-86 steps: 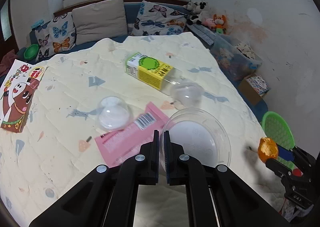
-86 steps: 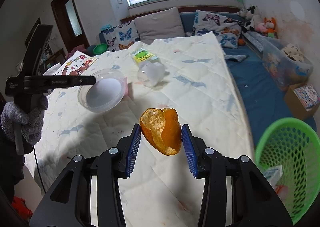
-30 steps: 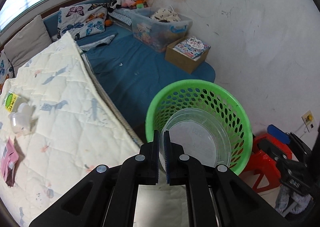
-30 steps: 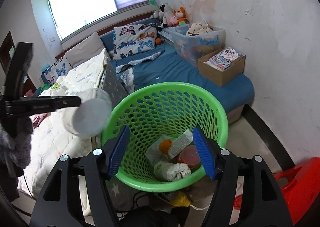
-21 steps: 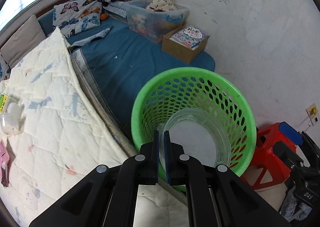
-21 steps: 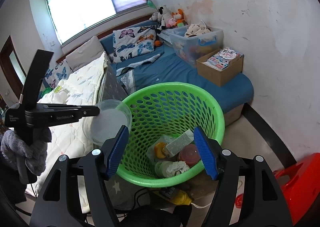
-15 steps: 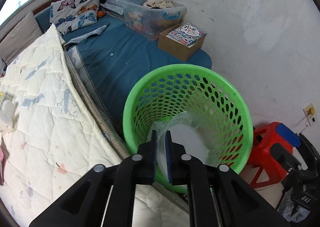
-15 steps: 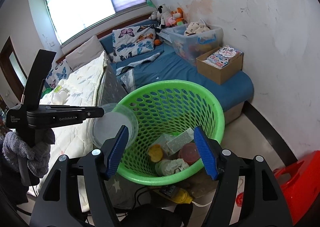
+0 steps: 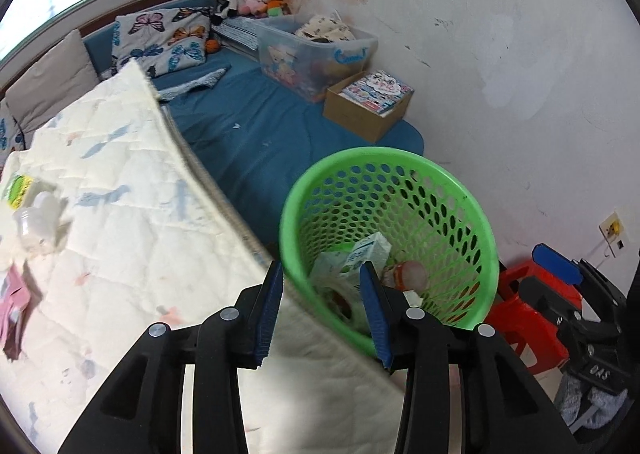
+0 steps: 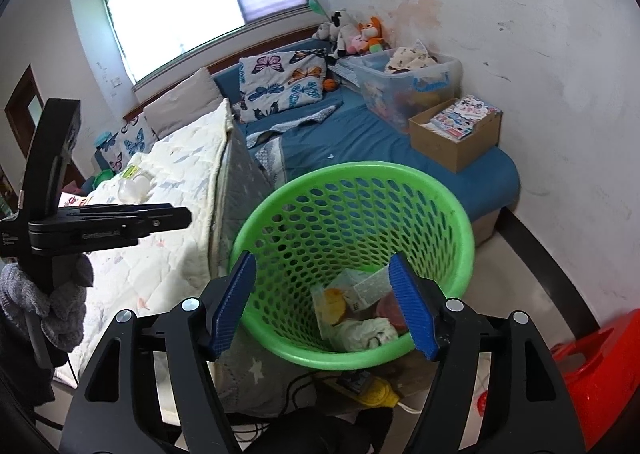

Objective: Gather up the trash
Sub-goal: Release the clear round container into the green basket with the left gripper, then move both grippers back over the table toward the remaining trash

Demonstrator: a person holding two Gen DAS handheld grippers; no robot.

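Below both spread, empty grippers, left (image 9: 321, 304) and right (image 10: 322, 304), the green basket (image 10: 460, 214) holds mixed trash (image 10: 360, 314).

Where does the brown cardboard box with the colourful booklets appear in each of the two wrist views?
Left wrist view: cardboard box above centre, beyond the green basket.
Right wrist view: the box upper right, again beyond the basket.
Shared landmark: the clear storage bin behind the box, by the wall.
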